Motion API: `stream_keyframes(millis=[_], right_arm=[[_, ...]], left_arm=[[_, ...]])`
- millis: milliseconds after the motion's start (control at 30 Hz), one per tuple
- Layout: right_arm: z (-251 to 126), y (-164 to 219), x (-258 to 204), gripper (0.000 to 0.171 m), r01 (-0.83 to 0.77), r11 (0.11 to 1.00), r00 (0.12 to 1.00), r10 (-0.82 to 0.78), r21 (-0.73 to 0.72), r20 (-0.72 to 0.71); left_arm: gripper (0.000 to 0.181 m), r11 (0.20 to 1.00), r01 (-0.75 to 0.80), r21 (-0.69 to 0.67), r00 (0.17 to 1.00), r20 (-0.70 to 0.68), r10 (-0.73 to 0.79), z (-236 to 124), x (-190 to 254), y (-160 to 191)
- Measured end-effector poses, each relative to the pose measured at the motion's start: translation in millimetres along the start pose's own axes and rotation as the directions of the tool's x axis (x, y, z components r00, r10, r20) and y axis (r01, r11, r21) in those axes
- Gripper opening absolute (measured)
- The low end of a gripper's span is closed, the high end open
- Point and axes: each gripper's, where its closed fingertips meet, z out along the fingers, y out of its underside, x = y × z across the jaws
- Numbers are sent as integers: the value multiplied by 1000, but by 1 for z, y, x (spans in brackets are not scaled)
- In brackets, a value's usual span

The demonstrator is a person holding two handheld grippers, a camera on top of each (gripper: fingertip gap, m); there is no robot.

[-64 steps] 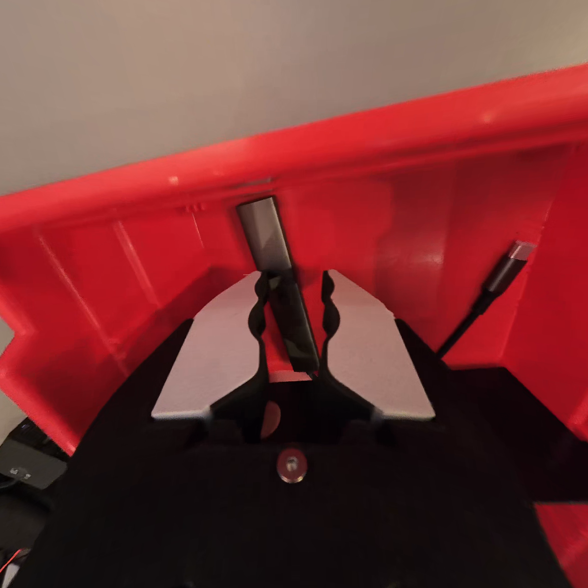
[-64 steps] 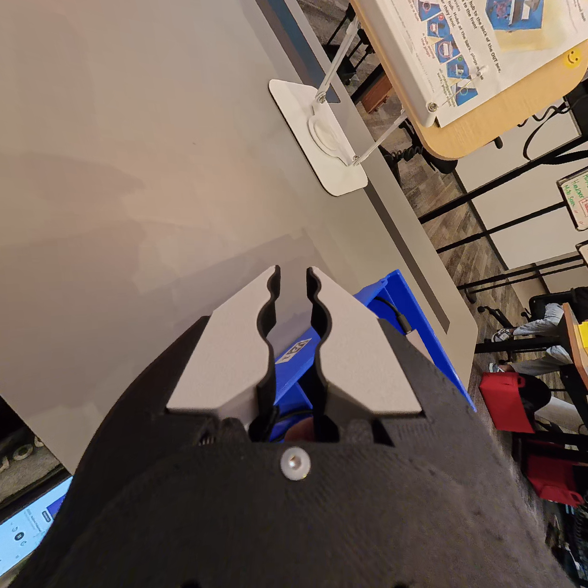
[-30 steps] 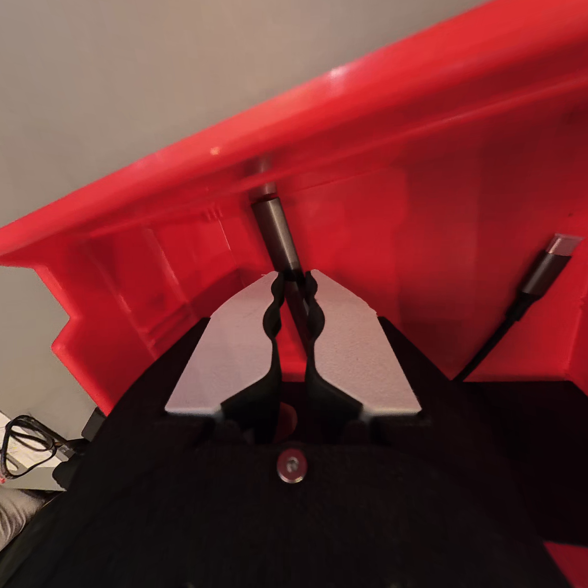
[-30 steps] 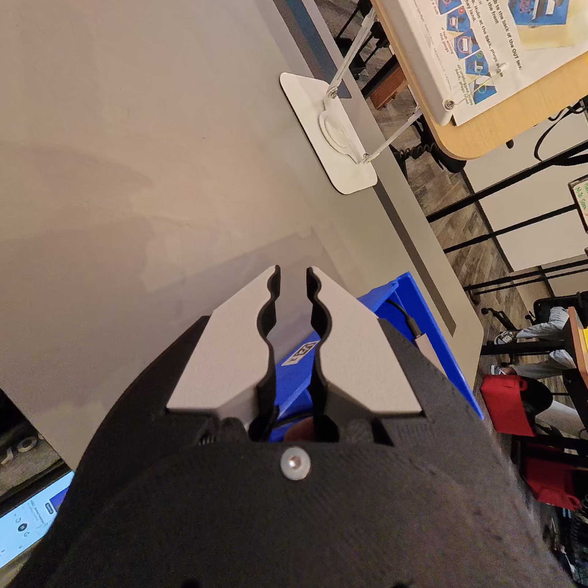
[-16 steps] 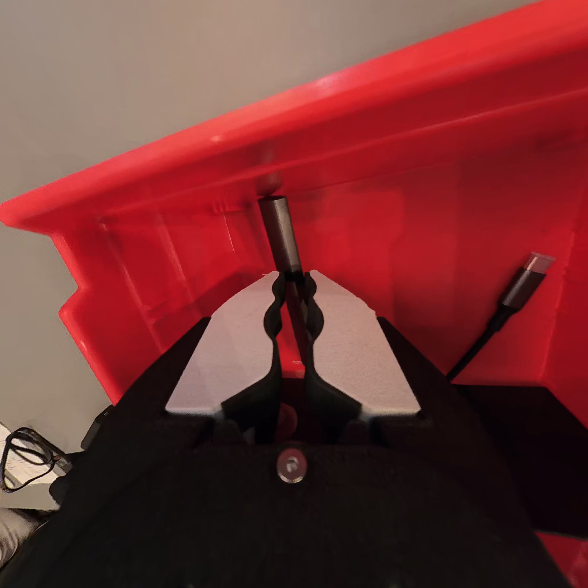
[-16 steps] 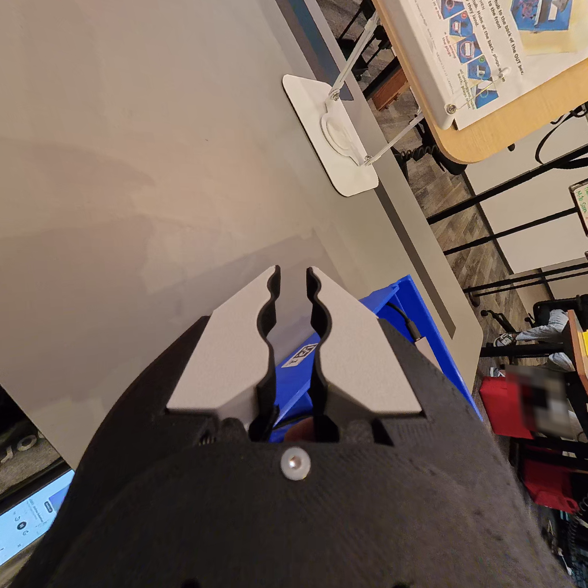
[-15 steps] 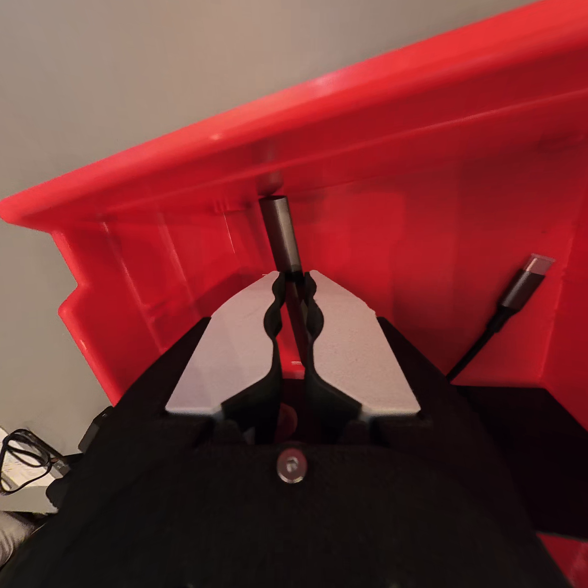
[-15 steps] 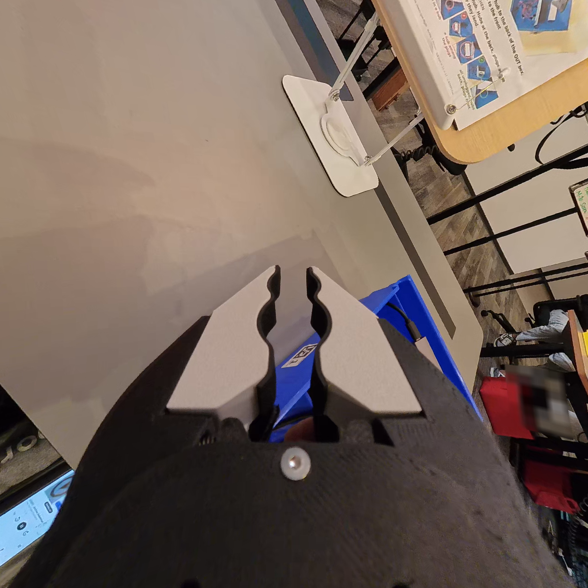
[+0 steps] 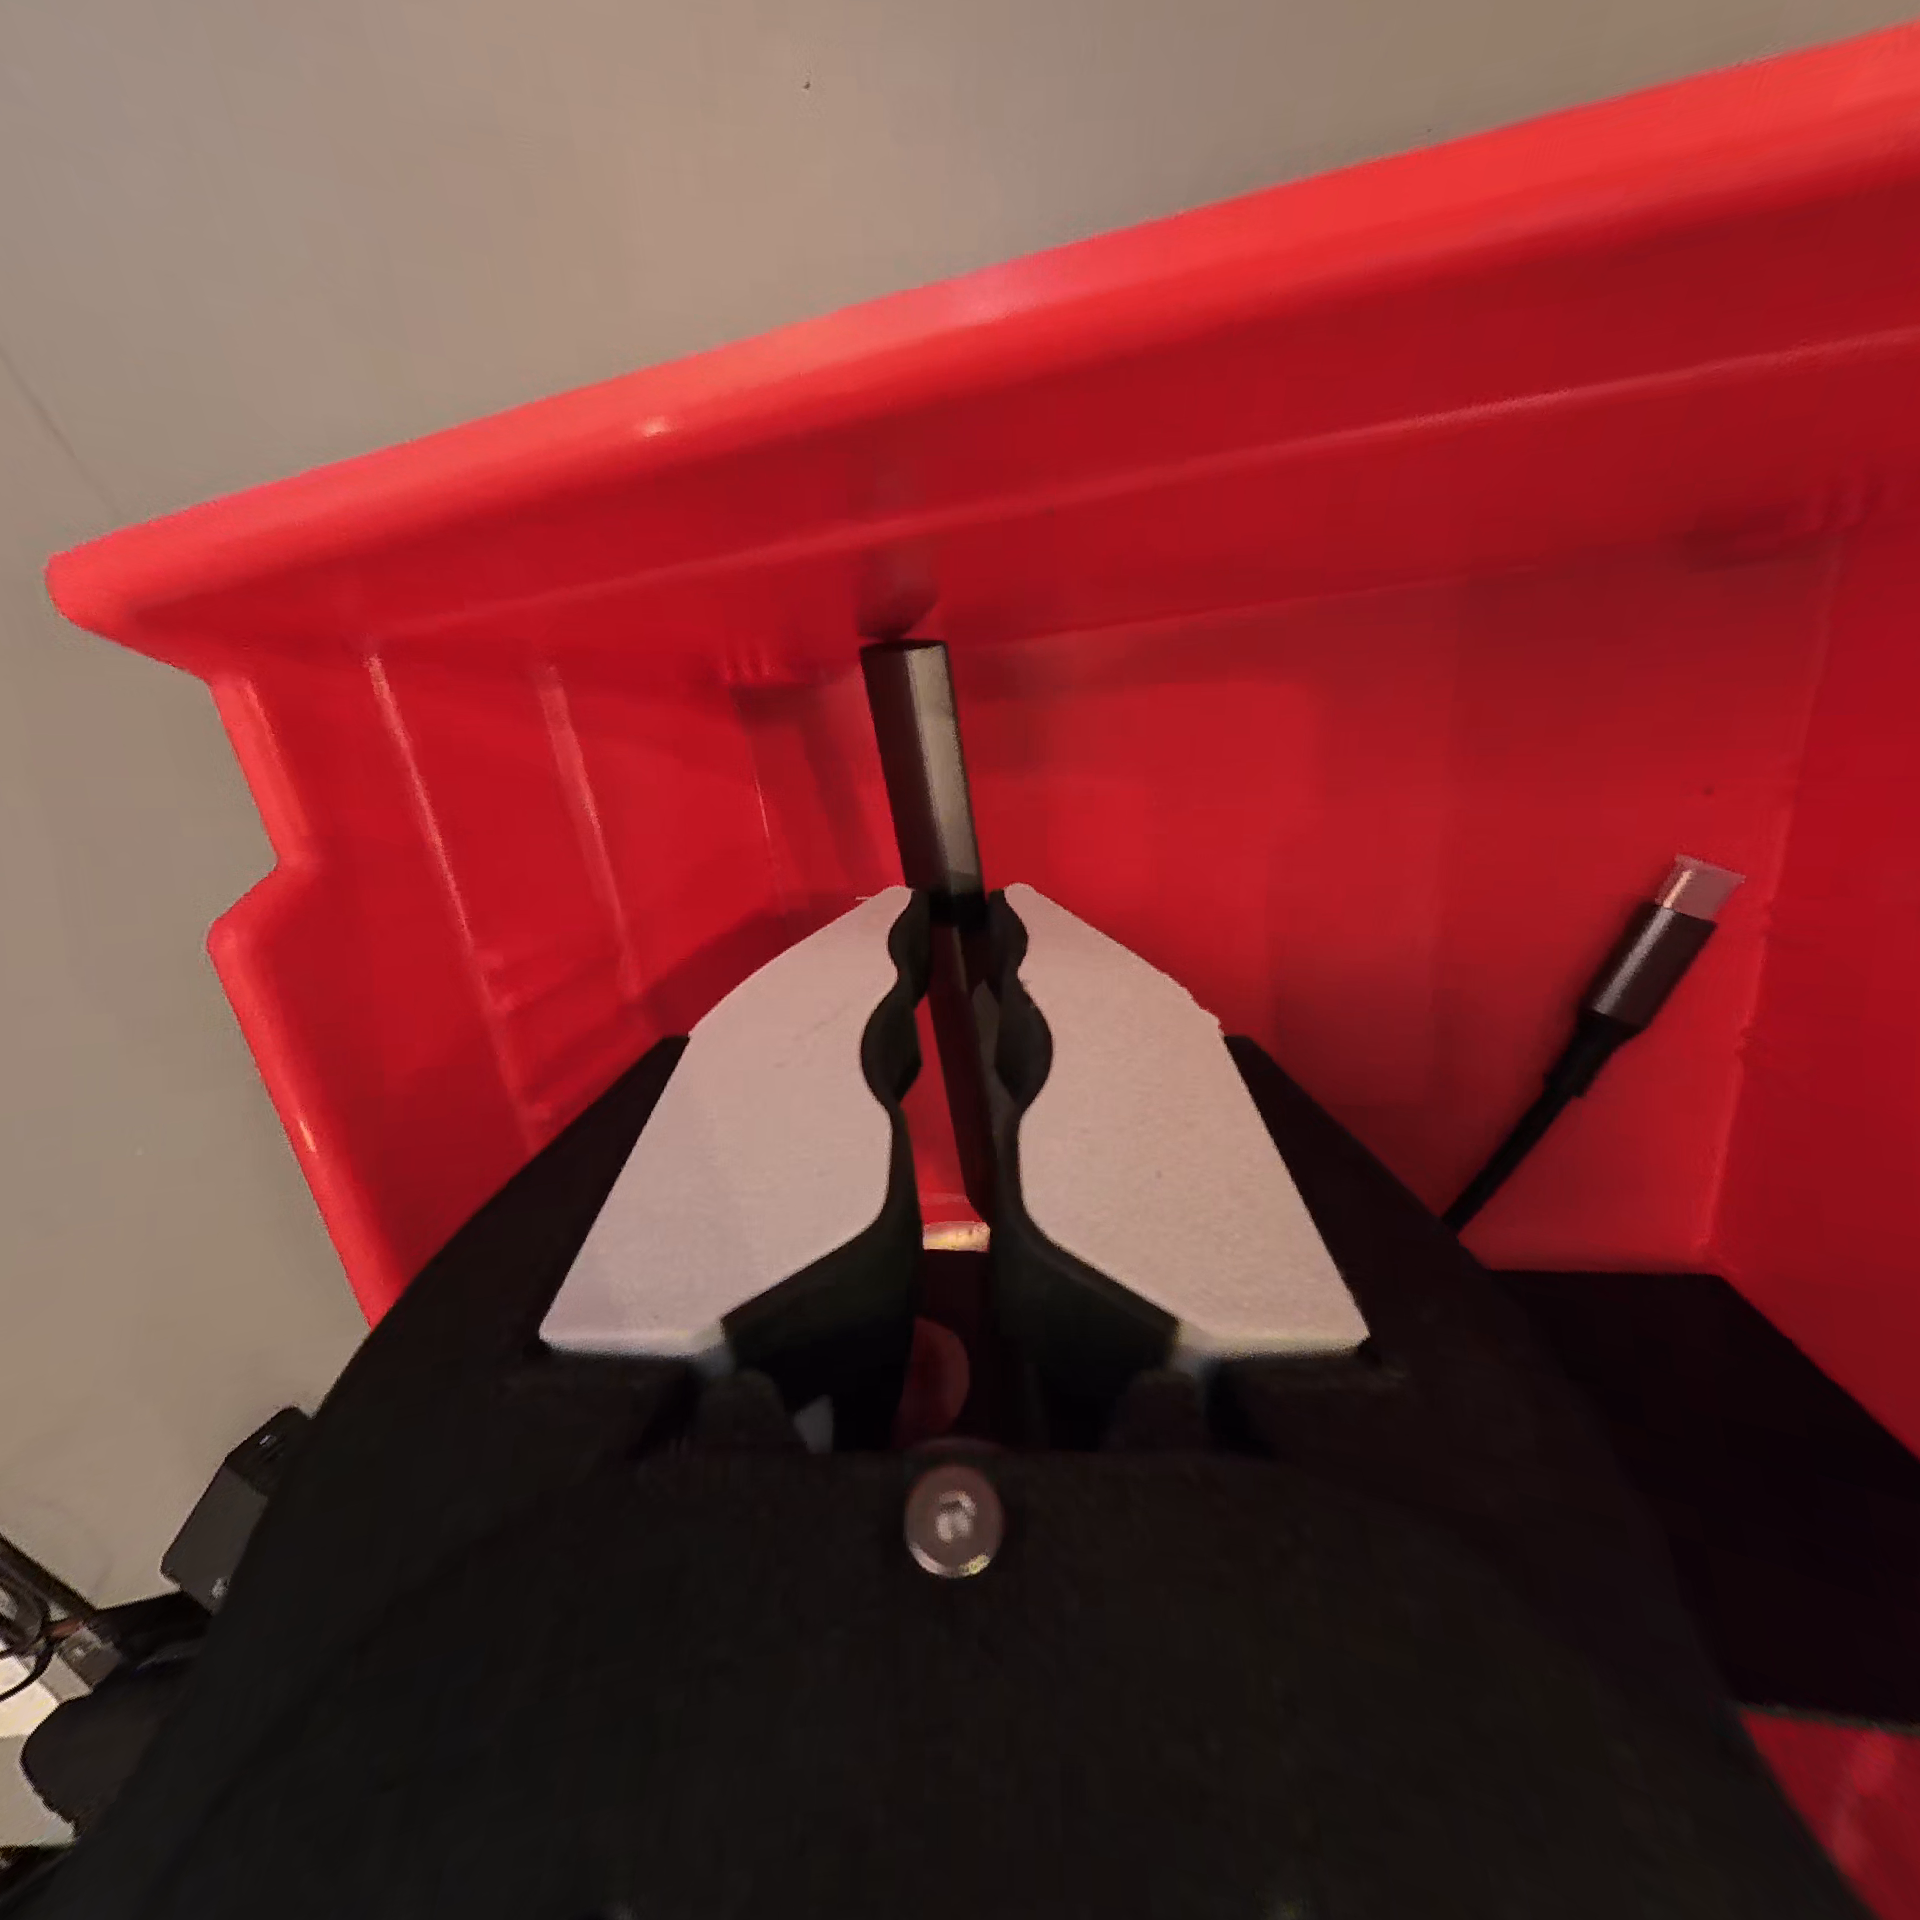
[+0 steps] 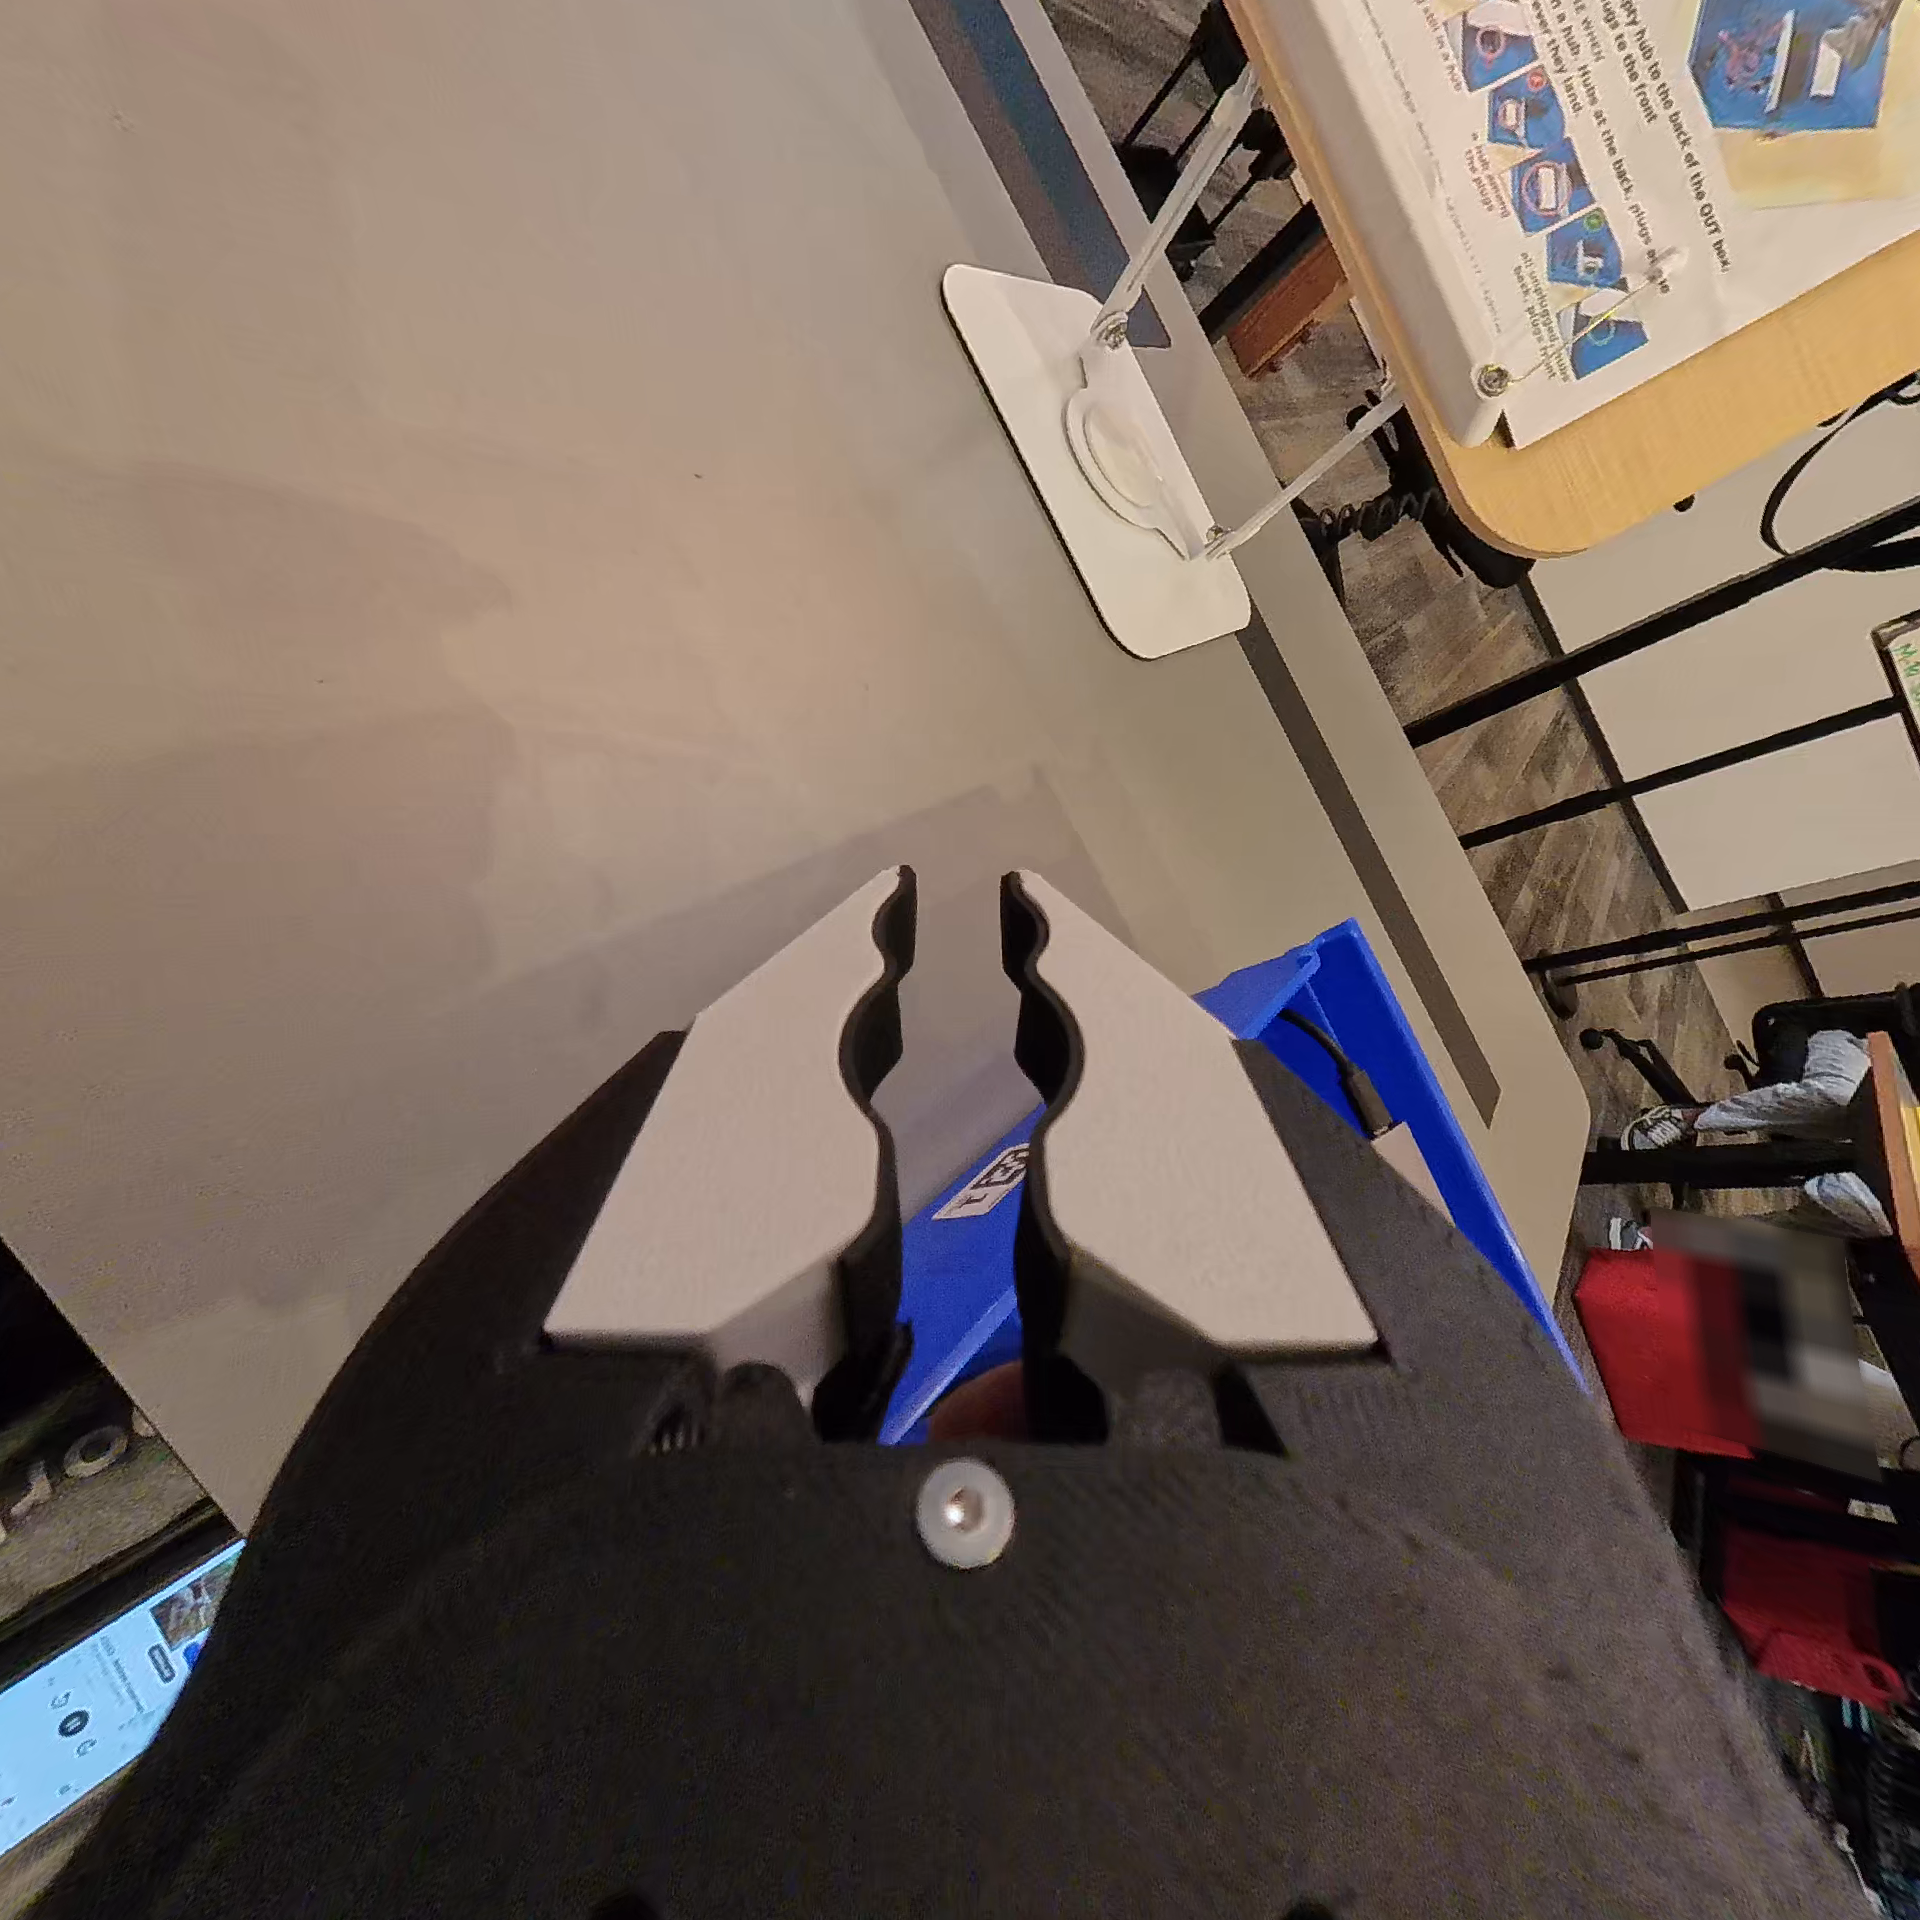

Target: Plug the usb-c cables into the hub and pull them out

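Observation:
My left gripper [image 9: 956, 894] is shut on a black USB-C cable. Its dark grey connector [image 9: 925, 769] sticks out past the fingertips and points at the far wall of a red bin [image 9: 1039, 343], close under the rim. A second USB-C cable [image 9: 1652, 956] with a grey connector and silver tip leans against the bin's right inside wall. My right gripper [image 10: 958, 878] hovers over the grey table [image 10: 416, 416], its jaws a narrow gap apart with nothing between them. No hub shows in either view.
A blue bin [image 10: 1351, 997] with a black cable [image 10: 1340, 1070] in it sits under my right gripper near the table's edge. A white stand base [image 10: 1039, 416] is farther back. A lit phone screen [image 10: 94, 1704] is at lower left. A black block [image 9: 223, 1517] lies left of the red bin. Left tips to right tips: about 65 centimetres.
My left gripper, still holding the cable, has shifted within the red bin; more of the bin's left corner shows and the second cable sits farther left in view. The right gripper has barely moved.

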Motion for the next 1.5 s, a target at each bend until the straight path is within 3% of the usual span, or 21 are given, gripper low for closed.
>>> stream_keyframes(millis=[300,733,1000,1167,1500], right_arm=[[1,0,-2,14,-2,1000,1000,2,2,3],[0,4,-6,14,0,1000,1000,0,-6,13],[1,4,-5,14,-3,1000,1000,3,0,15],[3,-3,-7,14,-1,1000,1000,1,14,15],[1,-3,-4,14,11,1000,1000,-11,4,14]], left_arm=[[9,1000,20,24,1000,-13,-20,0,-1,-1],[23,967,-97,-235,995,7,101,18,6,14],[22,976,-38,-216,999,-13,36,19,5,13],[22,977,33,-213,994,-98,-55,19,4,17],[20,989,9,-148,1000,0,-9,17,-9,15]])
